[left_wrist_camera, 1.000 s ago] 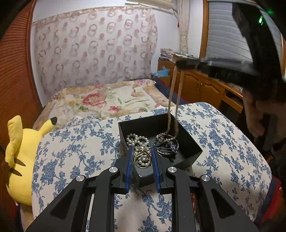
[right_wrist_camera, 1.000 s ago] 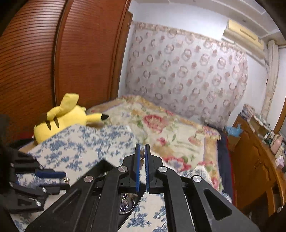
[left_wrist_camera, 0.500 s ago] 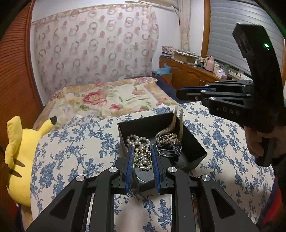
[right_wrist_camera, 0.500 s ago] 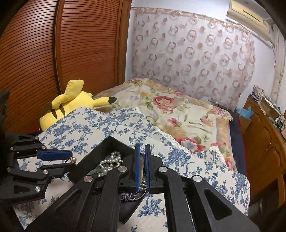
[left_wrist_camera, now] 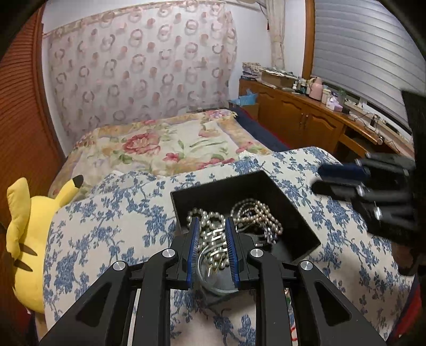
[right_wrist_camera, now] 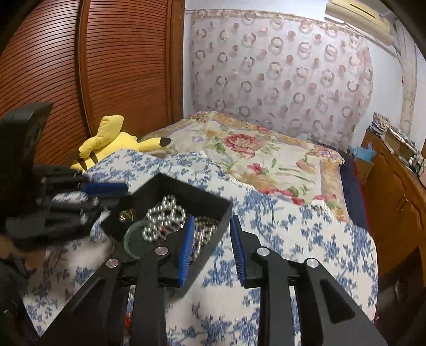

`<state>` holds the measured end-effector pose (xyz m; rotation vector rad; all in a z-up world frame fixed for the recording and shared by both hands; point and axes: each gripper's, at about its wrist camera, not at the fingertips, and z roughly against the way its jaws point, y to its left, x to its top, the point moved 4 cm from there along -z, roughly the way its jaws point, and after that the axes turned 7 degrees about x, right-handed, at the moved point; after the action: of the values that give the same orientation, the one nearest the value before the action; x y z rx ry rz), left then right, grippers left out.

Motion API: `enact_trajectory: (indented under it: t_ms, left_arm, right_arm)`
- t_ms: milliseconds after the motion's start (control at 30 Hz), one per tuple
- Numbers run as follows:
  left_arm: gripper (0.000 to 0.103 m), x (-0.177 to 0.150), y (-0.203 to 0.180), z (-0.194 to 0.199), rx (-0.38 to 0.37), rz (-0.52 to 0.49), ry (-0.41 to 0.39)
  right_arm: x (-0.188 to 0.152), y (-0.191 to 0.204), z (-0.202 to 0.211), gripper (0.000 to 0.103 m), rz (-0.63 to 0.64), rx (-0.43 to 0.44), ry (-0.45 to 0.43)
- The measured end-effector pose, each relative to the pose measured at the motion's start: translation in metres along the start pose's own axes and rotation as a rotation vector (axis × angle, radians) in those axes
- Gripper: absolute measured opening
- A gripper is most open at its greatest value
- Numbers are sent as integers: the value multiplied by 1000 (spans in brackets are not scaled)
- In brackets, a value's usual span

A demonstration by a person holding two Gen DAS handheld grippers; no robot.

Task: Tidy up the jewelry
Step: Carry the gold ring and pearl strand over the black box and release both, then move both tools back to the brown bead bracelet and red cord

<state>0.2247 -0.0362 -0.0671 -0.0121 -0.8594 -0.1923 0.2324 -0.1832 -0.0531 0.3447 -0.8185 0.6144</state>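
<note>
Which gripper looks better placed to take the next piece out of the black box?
Probably the right gripper: its fingers are open with nothing between them, straddling the wall of the black jewelry box beside the pearl strands. The left gripper is occupied, holding a gold and pearl piece.

Open black box point(left_wrist_camera: 298, 213) holds heaped pearl strands point(left_wrist_camera: 255, 213).

Home bedroom: bed point(left_wrist_camera: 170, 146) with floral quilt, Pikachu plush point(left_wrist_camera: 29, 234), wooden wardrobe point(right_wrist_camera: 80, 66), curtain point(right_wrist_camera: 279, 74), wall AC unit point(right_wrist_camera: 356, 16).
</note>
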Motion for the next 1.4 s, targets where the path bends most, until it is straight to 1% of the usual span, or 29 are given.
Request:
enact_trajectory:
  t_ms: [100, 133, 167, 200, 233, 333, 400, 433, 500, 567, 667, 833, 967, 1100, 1167, 1233, 1400]
  left_arm:
    - [19, 10, -3, -4, 8, -7, -5]
    - [20, 12, -4, -5, 13, -9, -6]
    - [30, 15, -5, -6, 18, -9, -7]
    - [42, 15, -5, -6, 20, -8, -9]
    - [46, 16, -5, -4, 21, -6, -16]
    - [51, 15, -2, 2, 16, 10, -29]
    - [57, 13, 1, 5, 19, 18, -33]
    - [59, 12, 3, 9, 18, 24, -37]
    - [68, 9, 5, 15, 18, 31, -43]
    - [70, 4, 7, 25, 15, 34, -53]
    - [76, -5, 7, 35, 10, 33, -59]
    - [81, -30, 4, 46, -5, 21, -47]
    - [81, -52, 0, 45, -13, 15, -15]
    - [81, -69, -4, 41, -22, 8, 20]
    - [81, -74, -5, 37, -24, 6, 33]
    - [81, -79, -8, 33, -28, 0, 53]
    - [81, -88, -18, 25, -43, -13, 88]
  right_arm:
    - [-14, -1, 4, 30, -13, -8, 5]
    - [-18, -2, 5, 30, -16, -9, 5]
    - [-22, -2, 7, 30, -22, -5, 6]
    - [-26, -2, 8, 30, -26, -3, 6]
    - [-30, -2, 9, 30, -30, -2, 7]
    - [-41, -1, 14, 30, -40, 5, 7]
    - [-47, 2, 16, 30, -42, 9, 7]
    - [-50, 4, 18, 30, -42, 9, 7]
    - [-55, 7, 22, 30, -45, 12, 9]
    - [-63, 11, 25, 30, -55, 30, 13]
    - [-75, 21, 27, 30, -53, 59, 34]
    - [-100, 39, 24, 30, -37, 93, 95]
    - [-112, 45, 16, 30, -30, 108, 154]
    - [-121, 50, 5, 30, -5, 100, 211]
    - [-122, 52, 7, 30, 5, 95, 206]
    - [-123, 49, 10, 15, -11, 84, 212]
    - [-133, 37, 31, 15, -29, 30, 185]
